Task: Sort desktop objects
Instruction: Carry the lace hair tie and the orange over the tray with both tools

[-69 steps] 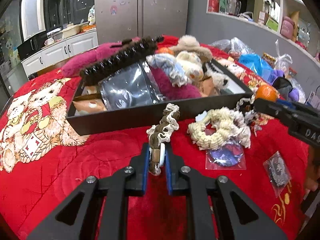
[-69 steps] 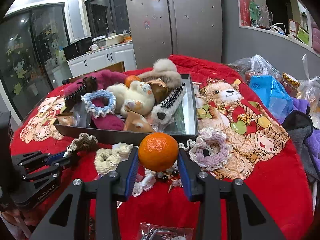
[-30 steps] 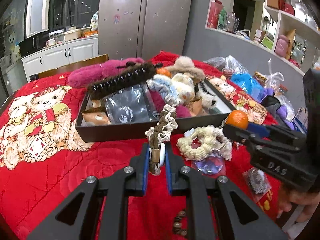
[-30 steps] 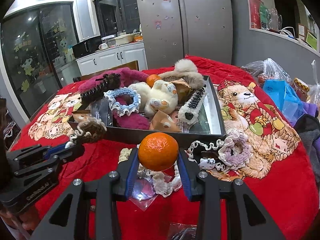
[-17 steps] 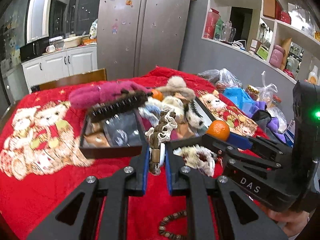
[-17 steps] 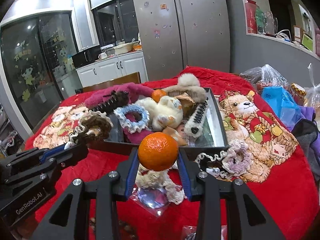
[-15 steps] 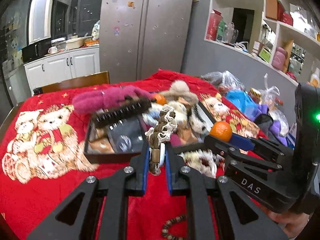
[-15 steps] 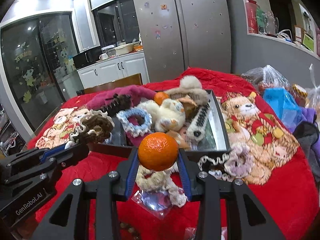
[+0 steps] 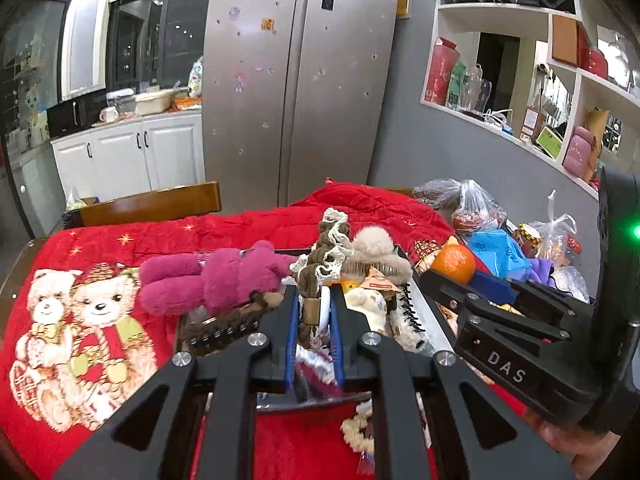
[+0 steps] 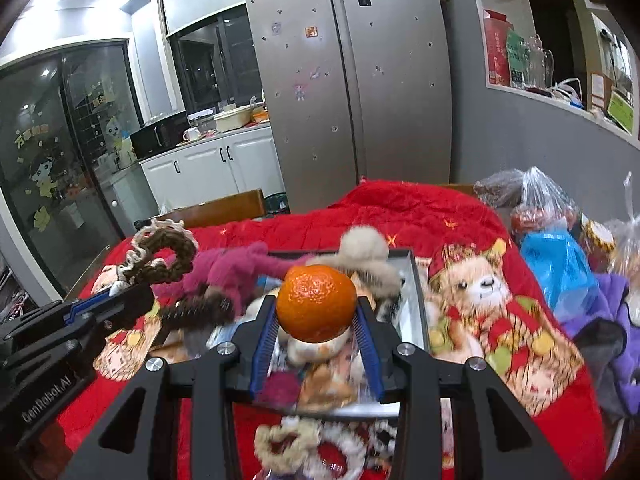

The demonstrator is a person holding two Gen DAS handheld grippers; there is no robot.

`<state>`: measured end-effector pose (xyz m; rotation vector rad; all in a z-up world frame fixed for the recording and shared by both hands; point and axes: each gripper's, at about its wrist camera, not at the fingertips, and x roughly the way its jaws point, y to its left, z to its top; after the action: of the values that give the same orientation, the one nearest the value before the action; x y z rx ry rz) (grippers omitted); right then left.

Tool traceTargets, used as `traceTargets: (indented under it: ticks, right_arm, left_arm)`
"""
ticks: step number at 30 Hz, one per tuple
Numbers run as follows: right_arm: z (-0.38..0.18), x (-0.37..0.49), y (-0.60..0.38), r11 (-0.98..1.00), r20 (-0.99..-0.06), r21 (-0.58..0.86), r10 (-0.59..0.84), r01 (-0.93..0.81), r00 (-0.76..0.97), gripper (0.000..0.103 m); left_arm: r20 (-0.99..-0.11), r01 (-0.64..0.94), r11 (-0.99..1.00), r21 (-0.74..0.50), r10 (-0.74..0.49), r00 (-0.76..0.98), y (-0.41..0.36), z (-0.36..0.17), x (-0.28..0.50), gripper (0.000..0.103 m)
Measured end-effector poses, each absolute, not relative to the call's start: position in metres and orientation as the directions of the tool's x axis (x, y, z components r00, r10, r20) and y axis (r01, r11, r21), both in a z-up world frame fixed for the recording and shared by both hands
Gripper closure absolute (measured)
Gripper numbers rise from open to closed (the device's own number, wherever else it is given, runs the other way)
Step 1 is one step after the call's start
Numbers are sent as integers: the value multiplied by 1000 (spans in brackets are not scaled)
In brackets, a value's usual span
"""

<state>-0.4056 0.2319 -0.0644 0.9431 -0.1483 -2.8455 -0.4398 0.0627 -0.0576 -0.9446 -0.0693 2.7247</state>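
My left gripper (image 9: pixel 314 312) is shut on a brown and cream hair scrunchie (image 9: pixel 324 256), held up above the black tray (image 9: pixel 426 312). In the right wrist view the same scrunchie (image 10: pixel 162 256) shows at the left, in the left gripper (image 10: pixel 120 300). My right gripper (image 10: pixel 316 320) is shut on an orange tangerine (image 10: pixel 316 302), also above the tray (image 10: pixel 414 320). The left wrist view shows the tangerine (image 9: pixel 454 264) at the tip of the right gripper (image 9: pixel 460 280), on the right. The tray holds a pink plush (image 9: pixel 212 276), a beige fluffy clip (image 9: pixel 374 246) and several other soft items.
A red bear-print blanket (image 9: pixel 80 320) covers the table. Cream scrunchies (image 10: pixel 288 444) lie in front of the tray. Plastic bags (image 10: pixel 556 256) and purple cloth (image 10: pixel 612 320) crowd the right side. A wooden chair back (image 9: pixel 152 204) and a steel fridge (image 9: pixel 296 80) stand behind.
Both grippers have risen and moved forward over the tray, each keeping its object. The tray now sits lower in both views and the scrunchies on the blanket have dropped to the bottom edge.
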Motion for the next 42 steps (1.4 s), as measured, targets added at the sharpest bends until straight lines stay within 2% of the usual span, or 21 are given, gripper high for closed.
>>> traceTargets:
  ticks: [9,16,42]
  right_arm:
    - [-79,-445,223,-990,-598,69,-139,122,-789,64]
    - [-102,-460,218,-988,-645,35,-138,152,-751,64]
    - [-103,-456,207,-983,-668,27,-155,184,-728,64]
  left_arm:
    - [-637,-219,-968,-122,245,-731,72,-92,-481,88]
    - [-659,-206,-975,-81,207,-723,67,-108,-496,88]
    - [-659,-226,-972,-70,215,-721,67,-102,-493,88]
